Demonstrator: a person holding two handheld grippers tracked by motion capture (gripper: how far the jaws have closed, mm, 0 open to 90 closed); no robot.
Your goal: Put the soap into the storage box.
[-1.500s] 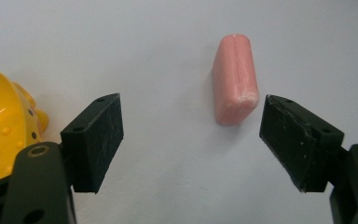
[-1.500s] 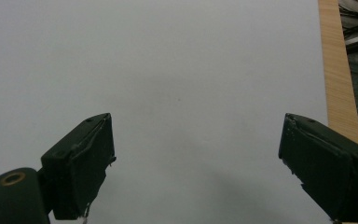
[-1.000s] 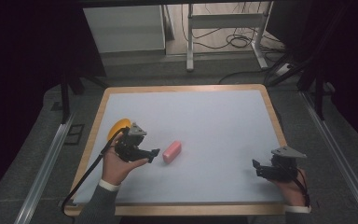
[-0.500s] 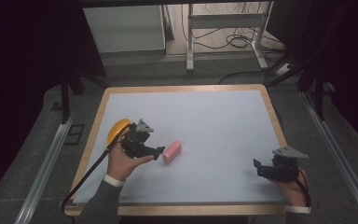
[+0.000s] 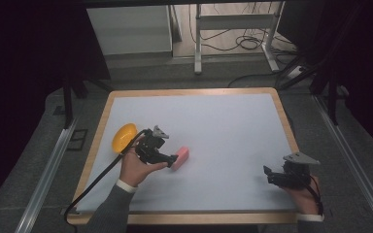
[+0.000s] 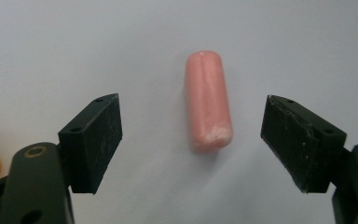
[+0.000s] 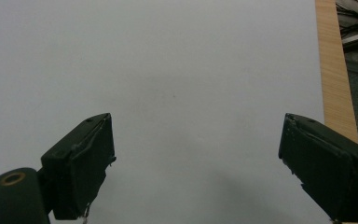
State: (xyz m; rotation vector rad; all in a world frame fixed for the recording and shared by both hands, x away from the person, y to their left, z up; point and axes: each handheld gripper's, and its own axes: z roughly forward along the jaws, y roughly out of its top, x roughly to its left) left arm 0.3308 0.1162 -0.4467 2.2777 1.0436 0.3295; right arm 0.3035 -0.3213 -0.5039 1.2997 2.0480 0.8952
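Near the left edge of the white-topped, wood-rimmed table [image 5: 213,116] lies a rounded yellow-orange object [image 5: 124,137]. Just beside it, the left gripper [image 6: 191,142] has its jaws spread wide on either side of a short pink cylinder with rounded ends [image 6: 207,100], touching neither side of it. The cylinder lies flat, left of the table's centre. Near the front right corner, the right gripper [image 7: 196,161] rests with its jaws apart over bare surface.

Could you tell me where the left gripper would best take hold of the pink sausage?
Probably at its middle, from above: the pink sausage lies flat, lengthwise between the open left gripper fingers, so closing across its narrow rounded sides should hold it evenly.
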